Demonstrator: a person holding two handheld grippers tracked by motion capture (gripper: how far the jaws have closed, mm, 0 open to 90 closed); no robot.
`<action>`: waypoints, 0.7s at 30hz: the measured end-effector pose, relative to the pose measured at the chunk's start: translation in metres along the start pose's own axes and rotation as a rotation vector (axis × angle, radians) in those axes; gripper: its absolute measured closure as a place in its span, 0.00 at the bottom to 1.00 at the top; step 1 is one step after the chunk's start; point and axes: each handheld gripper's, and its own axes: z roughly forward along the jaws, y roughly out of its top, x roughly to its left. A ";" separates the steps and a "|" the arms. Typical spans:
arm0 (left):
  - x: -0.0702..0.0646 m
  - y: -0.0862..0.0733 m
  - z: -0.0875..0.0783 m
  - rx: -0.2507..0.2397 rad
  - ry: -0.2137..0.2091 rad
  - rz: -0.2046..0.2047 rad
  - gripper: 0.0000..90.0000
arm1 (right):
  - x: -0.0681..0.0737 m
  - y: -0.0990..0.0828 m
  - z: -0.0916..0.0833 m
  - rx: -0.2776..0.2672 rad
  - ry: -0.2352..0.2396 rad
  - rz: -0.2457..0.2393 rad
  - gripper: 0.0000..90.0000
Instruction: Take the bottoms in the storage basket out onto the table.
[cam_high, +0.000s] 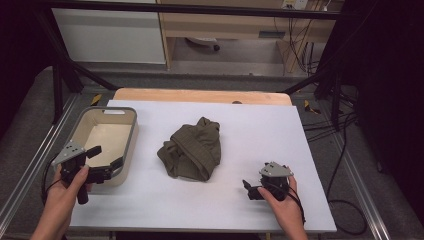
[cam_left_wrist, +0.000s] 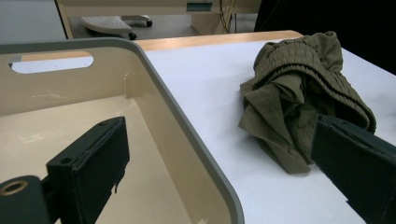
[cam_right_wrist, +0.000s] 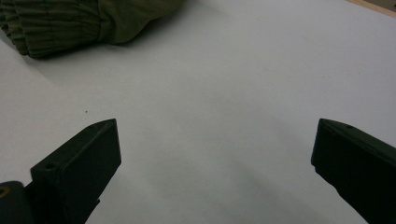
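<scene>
A crumpled olive-green garment (cam_high: 192, 147) with an elastic waistband lies in the middle of the white table top (cam_high: 260, 135). At the left stands an empty beige bin with a grey rim (cam_high: 131, 135). My left gripper (cam_high: 106, 157) hovers open over the bin's near right corner; in the left gripper view one jaw is over the bin's inside, the other over the table beside the garment (cam_left_wrist: 303, 93), with the bin rim (cam_left_wrist: 187, 121) between them. My right gripper (cam_high: 248, 190) is open low over bare table at the near right, and the garment (cam_right_wrist: 60, 23) lies ahead of it, to its left.
The table's wooden back edge (cam_high: 200, 95) shows beyond the white sheet. Black frame posts stand at both sides, and cables (cam_high: 340, 150) trail over the floor on the right. Bare white surface (cam_right_wrist: 224, 84) stretches between my right gripper and the garment.
</scene>
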 end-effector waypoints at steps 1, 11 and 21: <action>0.000 -0.001 0.000 0.005 -0.001 0.003 0.05 | 0.000 0.000 0.000 -0.001 -0.002 0.000 0.02; -0.005 -0.008 0.005 0.017 -0.013 0.014 0.05 | 0.000 0.000 0.000 0.003 -0.005 -0.005 0.02; -0.007 -0.020 0.008 0.031 -0.020 0.007 0.05 | 0.000 0.000 0.001 0.009 -0.009 -0.005 0.03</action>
